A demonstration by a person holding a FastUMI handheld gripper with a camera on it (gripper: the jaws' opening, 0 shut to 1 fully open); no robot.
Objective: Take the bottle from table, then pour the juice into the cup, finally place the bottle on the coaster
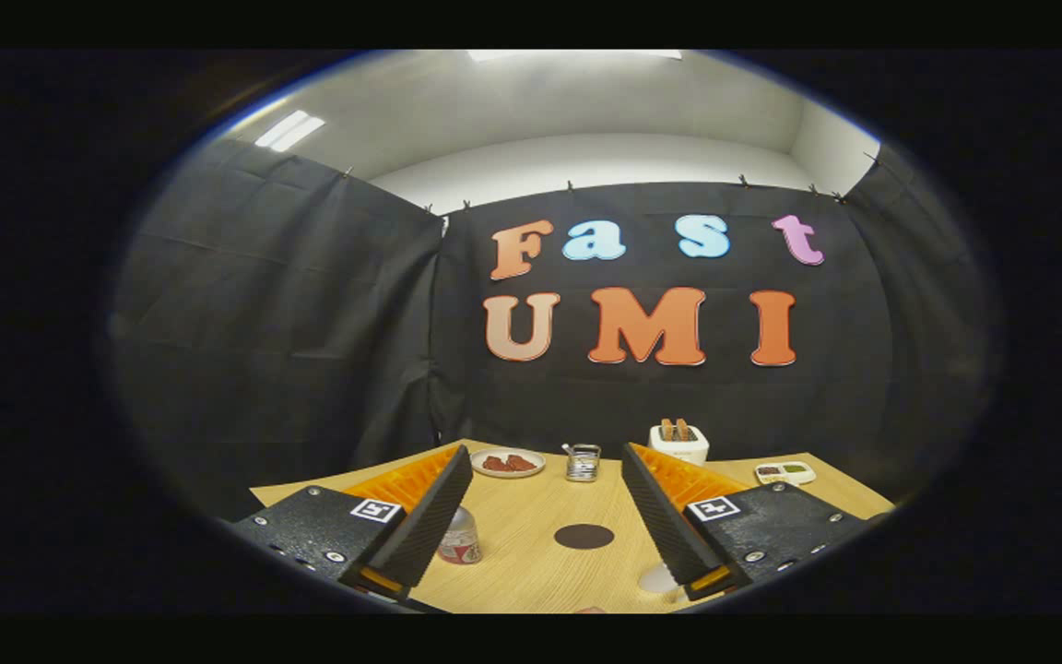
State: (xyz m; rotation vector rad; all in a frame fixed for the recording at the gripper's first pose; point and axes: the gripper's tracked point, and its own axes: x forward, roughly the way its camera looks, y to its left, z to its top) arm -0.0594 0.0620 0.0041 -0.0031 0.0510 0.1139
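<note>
Gripper (545,526) jaws gaping wide, gripping nothing; bottle (460,538) lying just inside the left jaw; coaster (584,536) sitting between them on the tabletop (531,572).

Pale wooden bench (531,535) at the foot of the booth, black cloth wall (310,323) hung behind it and folding round both sides, white room wall (586,157) above the cloth, ceiling lights (289,130) glowing higher still

Gripper (545,526): ribbed fingers apart, screwed housings (square tag each).
</note>
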